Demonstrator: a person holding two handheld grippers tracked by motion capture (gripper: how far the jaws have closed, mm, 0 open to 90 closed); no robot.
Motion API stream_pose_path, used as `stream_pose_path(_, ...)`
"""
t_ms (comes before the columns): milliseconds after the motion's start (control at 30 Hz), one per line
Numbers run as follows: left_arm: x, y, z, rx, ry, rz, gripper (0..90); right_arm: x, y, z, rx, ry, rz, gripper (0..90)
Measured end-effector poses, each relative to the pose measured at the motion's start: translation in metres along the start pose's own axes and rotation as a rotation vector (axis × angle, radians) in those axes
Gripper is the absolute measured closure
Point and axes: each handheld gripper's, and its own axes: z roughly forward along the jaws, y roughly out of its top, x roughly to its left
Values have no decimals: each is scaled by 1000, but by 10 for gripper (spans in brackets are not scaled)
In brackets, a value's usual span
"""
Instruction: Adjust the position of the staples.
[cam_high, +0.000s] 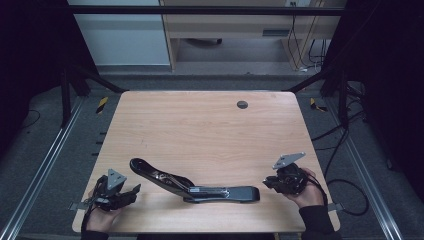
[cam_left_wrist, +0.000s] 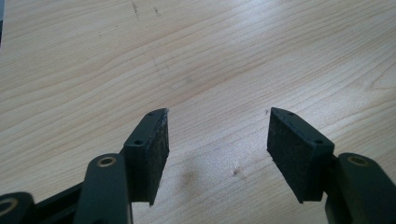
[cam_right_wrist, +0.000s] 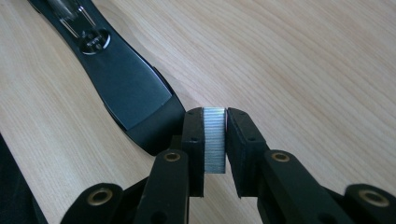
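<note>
High view, left to right: the left claw (cam_high: 131, 192) rests at the light wooden bench (cam_high: 200, 125)'s near-left corner, jaws apart and empty. One long black opened stapler (cam_high: 195, 185) lies along the near edge. The right claw (cam_right_wrist: 215, 140) pinches one silvery strip of staples (cam_right_wrist: 215, 140). That brittle strip could snap or slip if squeezed unevenly.

A lab recording bay: wooden table (cam_high: 210, 125) inside black framing (cam_high: 210, 10) (floor cables (cam_high: 345, 185), hazard tape (cam_high: 102, 104)).
</note>
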Motion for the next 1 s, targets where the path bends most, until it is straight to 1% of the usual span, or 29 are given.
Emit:
stream_pose_path(233,1,-1,1,2,-4,-3,382,2,10,-4,-28,19,-28,778)
stream_pose_path(300,1,0,1,4,-5,-3,382,3,13,-6,-33,22,-24,778)
stream_pose_path(333,1,0,2,5,-6,-4,382,3,15,-6,-40,24,-33,778)
stream_pose_path(400,1,0,2,7,-7,-3,382,3,18,-7,-48,28,-35,778)
stream_pose_path(433,1,-1,2,7,-7,-3,382,4,19,-8,-48,32,-25,778)
stream_pose_path(467,1,-1,2,6,-6,-5,381,5,20,-9,-55,30,-29,778)
stream_pose_path(533,2,-1,2,4,-7,-6,382,5,22,-10,-59,36,-15,777)
stream_pose_path(567,2,-1,2,4,-6,-6,382,6,24,-10,-54,33,0,777)
stream_pose_path(633,2,-1,2,4,-7,-7,382,6,26,-10,-51,31,11,778)
stream_pose_path(700,1,0,2,4,-6,-4,382,7,28,-11,-67,32,-9,781)
stream_pose_path(800,1,0,2,6,-6,-5,381,10,32,-11,-76,43,-42,781)
stream_pose_path(867,1,0,2,7,-5,-5,381,12,37,-10,-86,57,-61,781)
stream_pose_path(933,1,0,2,6,-5,-7,382,14,42,-11,-100,85,-86,781)
stream_pose_path(1000,1,-1,3,7,-6,-7,382,16,48,-11,-107,99,-119,780)
